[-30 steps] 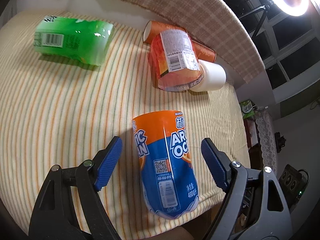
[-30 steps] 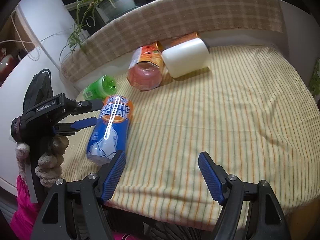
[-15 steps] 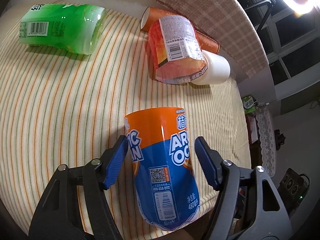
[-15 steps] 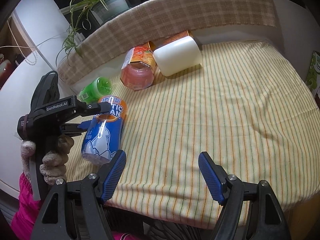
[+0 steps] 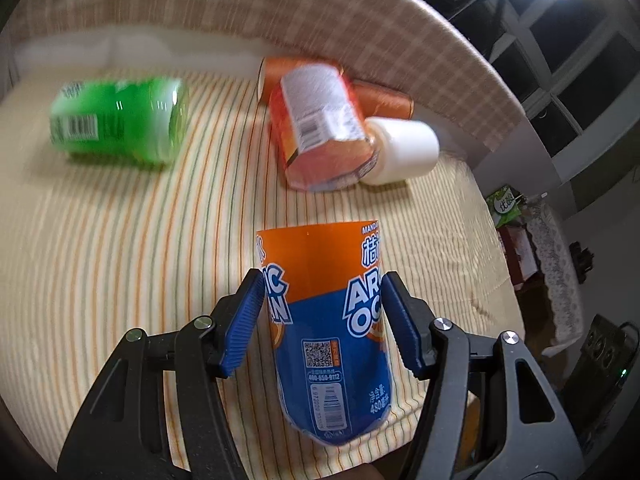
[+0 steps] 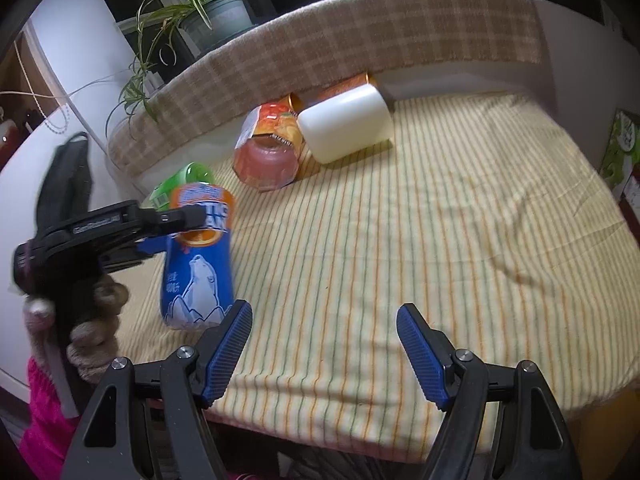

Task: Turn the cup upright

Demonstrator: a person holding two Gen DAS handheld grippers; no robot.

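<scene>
An orange and blue Arctic Ocean cup (image 5: 326, 332) sits between my left gripper's (image 5: 322, 300) blue pads, which press on its sides. In the right wrist view the same cup (image 6: 198, 258) is tilted up off the striped cloth, its blue end down near the table's front left edge, with the left gripper (image 6: 176, 220) clamped around its orange upper part. My right gripper (image 6: 324, 340) is open and empty above the cloth's front edge, to the right of the cup.
A green cup (image 5: 116, 120), an orange-label cup (image 5: 320, 128), a white cup (image 5: 404, 148) and an orange tube (image 5: 380, 98) lie on their sides at the back. A checked bolster (image 6: 360, 40) lines the far edge. A potted plant (image 6: 208, 12) stands behind.
My left gripper has closed in from open onto the Arctic Ocean cup and has raised it from lying flat to tilted up. The right gripper has stayed open and hardly moved.
</scene>
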